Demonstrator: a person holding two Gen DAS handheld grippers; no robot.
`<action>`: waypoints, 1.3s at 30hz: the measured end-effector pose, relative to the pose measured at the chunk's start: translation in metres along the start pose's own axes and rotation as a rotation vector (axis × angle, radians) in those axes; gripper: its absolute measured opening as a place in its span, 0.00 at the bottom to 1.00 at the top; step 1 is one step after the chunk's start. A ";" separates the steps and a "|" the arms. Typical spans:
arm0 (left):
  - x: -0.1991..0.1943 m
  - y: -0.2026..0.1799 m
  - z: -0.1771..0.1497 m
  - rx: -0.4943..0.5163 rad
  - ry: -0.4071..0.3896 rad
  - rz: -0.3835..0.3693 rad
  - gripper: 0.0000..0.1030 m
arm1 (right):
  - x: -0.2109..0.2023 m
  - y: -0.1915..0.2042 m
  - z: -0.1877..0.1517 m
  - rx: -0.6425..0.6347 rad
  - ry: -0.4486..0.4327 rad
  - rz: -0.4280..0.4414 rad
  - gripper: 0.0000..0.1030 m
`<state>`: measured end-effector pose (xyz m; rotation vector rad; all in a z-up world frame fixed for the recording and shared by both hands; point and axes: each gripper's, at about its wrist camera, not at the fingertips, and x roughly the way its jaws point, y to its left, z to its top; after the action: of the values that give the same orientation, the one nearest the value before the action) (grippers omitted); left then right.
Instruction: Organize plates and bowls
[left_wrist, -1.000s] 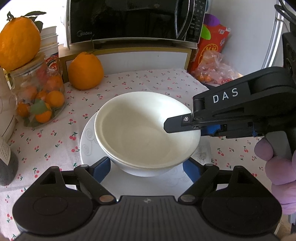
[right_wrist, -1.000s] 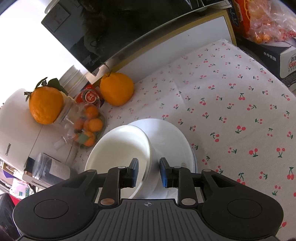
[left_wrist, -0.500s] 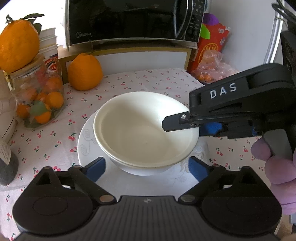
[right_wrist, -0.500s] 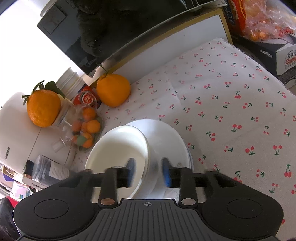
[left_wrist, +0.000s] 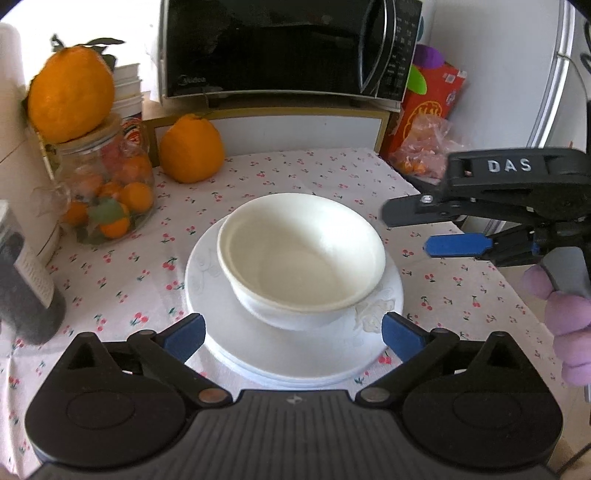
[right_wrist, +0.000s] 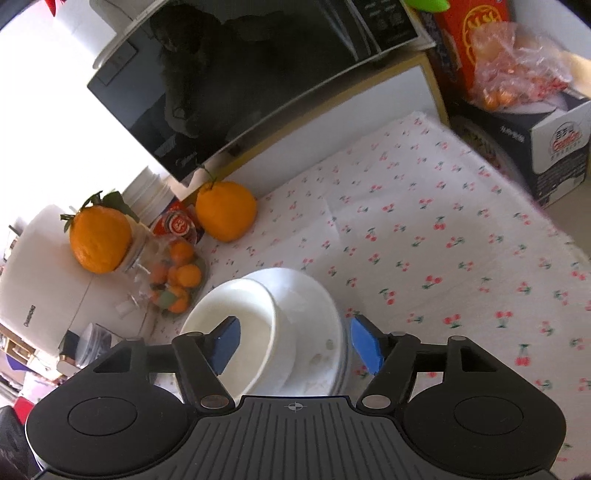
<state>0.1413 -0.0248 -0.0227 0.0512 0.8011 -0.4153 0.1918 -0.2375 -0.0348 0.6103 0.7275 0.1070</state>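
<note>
Right gripper (right_wrist: 293, 341) spread wide, holding nothing; left gripper (left_wrist: 293, 334) likewise; white bowl (left_wrist: 301, 251) nested on white plate (left_wrist: 295, 354), probably for tidy stacking.

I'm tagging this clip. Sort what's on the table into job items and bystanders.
Job:
bowl
plate, under the bowl
left hand-held gripper, open
right hand-held gripper, open

Bystanders:
loose orange
fruit jar, an orange on its lid
microwave
dark bottle
</note>
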 end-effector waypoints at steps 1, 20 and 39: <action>-0.004 0.000 -0.001 -0.009 0.001 0.005 0.99 | -0.004 -0.002 0.000 -0.002 -0.003 -0.011 0.66; -0.058 -0.006 -0.023 -0.187 0.096 0.214 1.00 | -0.067 0.024 -0.050 -0.229 0.045 -0.208 0.76; -0.065 -0.007 -0.025 -0.223 0.112 0.340 1.00 | -0.054 0.044 -0.068 -0.319 0.069 -0.278 0.83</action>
<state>0.0813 -0.0043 0.0065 0.0028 0.9256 -0.0005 0.1122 -0.1838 -0.0181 0.1991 0.8349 -0.0136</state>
